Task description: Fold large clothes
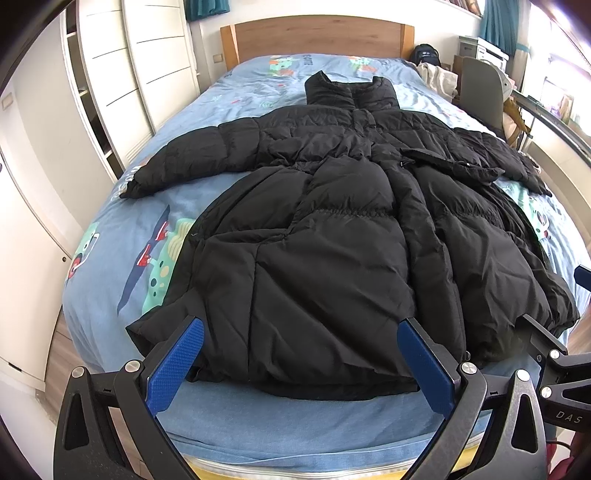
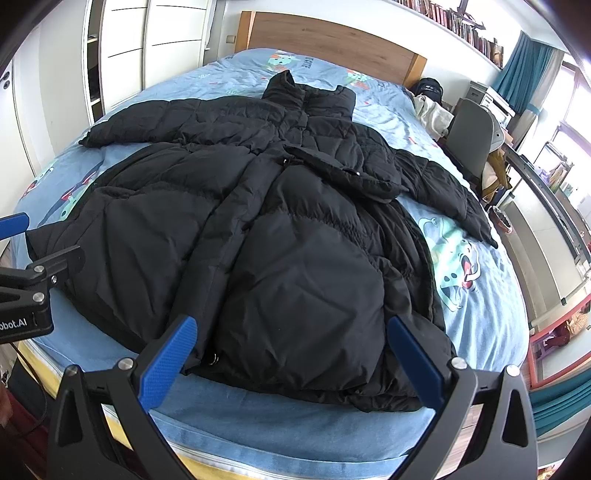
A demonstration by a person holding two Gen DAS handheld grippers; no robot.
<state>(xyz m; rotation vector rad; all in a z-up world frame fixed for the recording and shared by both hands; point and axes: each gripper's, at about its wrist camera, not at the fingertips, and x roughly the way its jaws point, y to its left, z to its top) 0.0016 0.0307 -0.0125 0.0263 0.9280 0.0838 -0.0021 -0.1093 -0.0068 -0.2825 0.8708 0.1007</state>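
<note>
A large black puffer coat (image 1: pixel 332 229) lies spread flat on the bed, collar toward the headboard, both sleeves out to the sides, hem at the near edge. It also shows in the right wrist view (image 2: pixel 280 229). My left gripper (image 1: pixel 301 325) is open and empty, its blue fingers above the coat's left hem. My right gripper (image 2: pixel 291 325) is open and empty above the right hem. Part of the right gripper shows at the right edge of the left wrist view (image 1: pixel 554 354); part of the left gripper shows at the left edge of the right wrist view (image 2: pixel 33 273).
The bed has a blue cartoon-print cover (image 1: pixel 122 236) and a wooden headboard (image 1: pixel 317 35). White wardrobes (image 1: pixel 122 66) stand on the left. A grey chair (image 2: pixel 471 134), a backpack (image 2: pixel 428 88), light clothes and a desk stand on the right.
</note>
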